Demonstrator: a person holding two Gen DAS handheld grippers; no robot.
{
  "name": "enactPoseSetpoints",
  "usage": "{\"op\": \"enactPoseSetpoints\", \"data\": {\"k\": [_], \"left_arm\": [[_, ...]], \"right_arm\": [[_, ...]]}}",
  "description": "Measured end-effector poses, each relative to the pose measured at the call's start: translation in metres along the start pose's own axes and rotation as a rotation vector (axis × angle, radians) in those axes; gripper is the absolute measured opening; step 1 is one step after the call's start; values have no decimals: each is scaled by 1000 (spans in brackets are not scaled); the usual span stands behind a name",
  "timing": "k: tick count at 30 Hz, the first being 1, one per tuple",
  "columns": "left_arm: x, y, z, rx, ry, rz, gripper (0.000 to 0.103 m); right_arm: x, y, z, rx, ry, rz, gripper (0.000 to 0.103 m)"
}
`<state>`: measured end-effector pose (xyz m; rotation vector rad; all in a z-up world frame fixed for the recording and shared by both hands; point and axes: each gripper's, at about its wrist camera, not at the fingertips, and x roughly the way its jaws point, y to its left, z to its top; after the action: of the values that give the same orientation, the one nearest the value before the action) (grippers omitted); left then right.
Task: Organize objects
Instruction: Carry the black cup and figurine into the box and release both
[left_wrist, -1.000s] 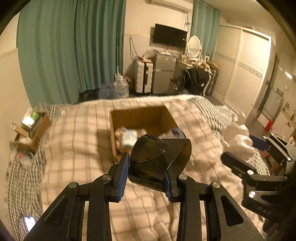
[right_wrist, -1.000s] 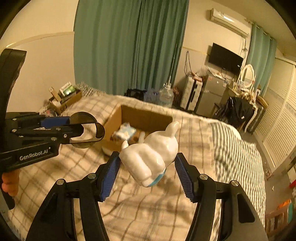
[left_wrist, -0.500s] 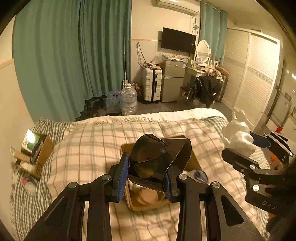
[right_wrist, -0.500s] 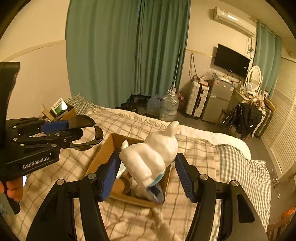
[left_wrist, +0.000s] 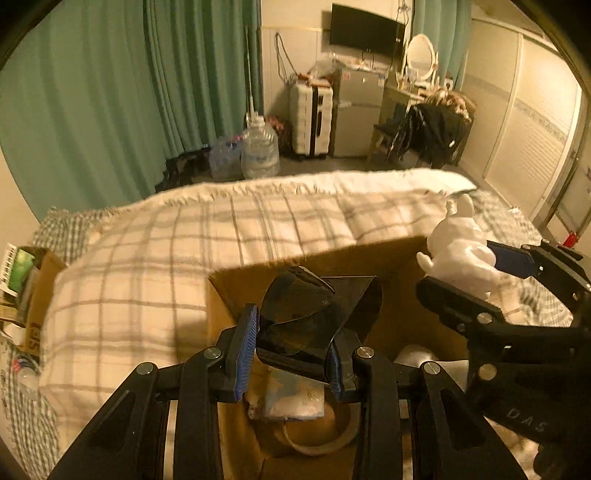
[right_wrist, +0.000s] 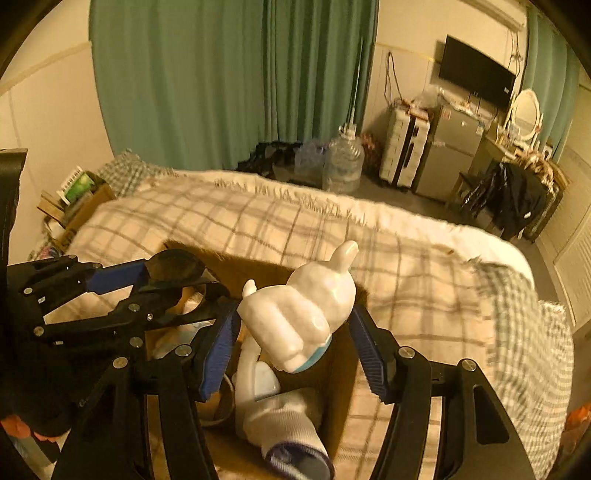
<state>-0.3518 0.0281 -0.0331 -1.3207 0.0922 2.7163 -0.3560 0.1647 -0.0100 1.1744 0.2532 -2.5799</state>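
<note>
My left gripper (left_wrist: 290, 349) is shut on folded dark sunglasses (left_wrist: 314, 317) and holds them above the open cardboard box (left_wrist: 388, 258) on the bed. It also shows at the left of the right wrist view (right_wrist: 155, 273). My right gripper (right_wrist: 295, 332) is shut on a white rabbit figurine (right_wrist: 306, 306) over the same box (right_wrist: 343, 369). The figurine also shows in the left wrist view (left_wrist: 461, 247). Inside the box lie a white sock with a dark cuff (right_wrist: 288, 432), a packet (left_wrist: 291, 398) and a tape roll (left_wrist: 314, 439).
The box sits on a bed with a plaid blanket (left_wrist: 147, 266). A second cardboard box with small items (left_wrist: 26, 280) is at the left edge of the bed. Water jugs (left_wrist: 258, 147), a suitcase and a fridge stand beyond the bed by the green curtains.
Both grippers moved forward and down with their objects, from short of the box to directly over it. The box interior now fills the lower views.
</note>
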Motion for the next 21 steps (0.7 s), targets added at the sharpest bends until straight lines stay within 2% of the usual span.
{"op": "enactPoseSetpoints", "data": {"k": [7,10,12,13,15,18,20,21], "left_arm": [[31,3,-11,6,23,-2,34],[34,5,-15,-1,26,-22,38],[33,5,-15,-2,29,-25,51],[31,6,-14,-6,23,-23,55],[23,9,-11,-23,4,-17,71],[-3,13,-3,-49,-33,-30,75],[-29,15,4,-52,-69,-31,76],[-43,15,7,-52,-88,-28,80]], "right_arm": [[37,-2,-18,8,40,-21,61],[42,-3,-18,17,35,-12,62],[36,-2,-18,12,2,-22,69],[32,-3,-18,16,-12,-33,71],[19,-6,-15,37,-36,-27,73],[-3,-13,-10,69,-67,-28,83],[-26,-14,-4,72,-91,-48,83],[-39,-14,-1,71,-105,-59,83]]}}
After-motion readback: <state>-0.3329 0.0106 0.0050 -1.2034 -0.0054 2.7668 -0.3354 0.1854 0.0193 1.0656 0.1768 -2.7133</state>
